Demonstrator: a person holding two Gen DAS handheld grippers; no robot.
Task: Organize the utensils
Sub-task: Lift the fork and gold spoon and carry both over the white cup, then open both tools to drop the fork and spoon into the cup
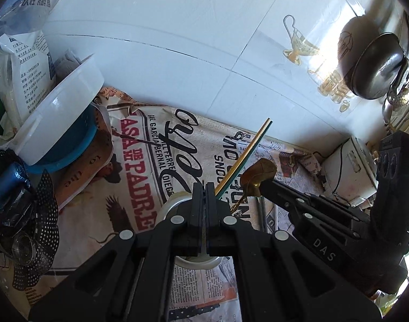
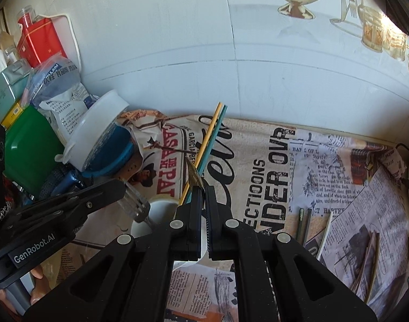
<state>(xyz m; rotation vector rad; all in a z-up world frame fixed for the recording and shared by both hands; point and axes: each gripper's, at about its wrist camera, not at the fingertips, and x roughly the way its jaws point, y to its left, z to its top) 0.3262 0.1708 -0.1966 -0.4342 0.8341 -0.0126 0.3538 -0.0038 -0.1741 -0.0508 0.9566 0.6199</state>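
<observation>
A white cup [image 1: 174, 204] stands on the newspaper-print cloth, with a yellow and a green chopstick [image 1: 247, 155] leaning out of it; they also show in the right wrist view [image 2: 209, 145]. My left gripper [image 1: 203, 187] is shut on the cup's rim, directly over it. My right gripper [image 2: 203, 190] is shut on a gold spoon [image 2: 193, 177] and holds it just above the cup [image 2: 161, 209]. In the left wrist view the spoon's bowl [image 1: 259, 173] sticks out of the right gripper's tips. Two dark utensils [image 2: 303, 225] and a white one [image 2: 325, 238] lie on the cloth to the right.
A white lid over a blue bowl [image 1: 67, 112], bags and a green box [image 2: 29, 147] crowd the left. The tiled wall [image 1: 177, 40] is close behind. A dark pan [image 1: 376, 67] hangs at the right, with a white box [image 1: 349, 171] below it.
</observation>
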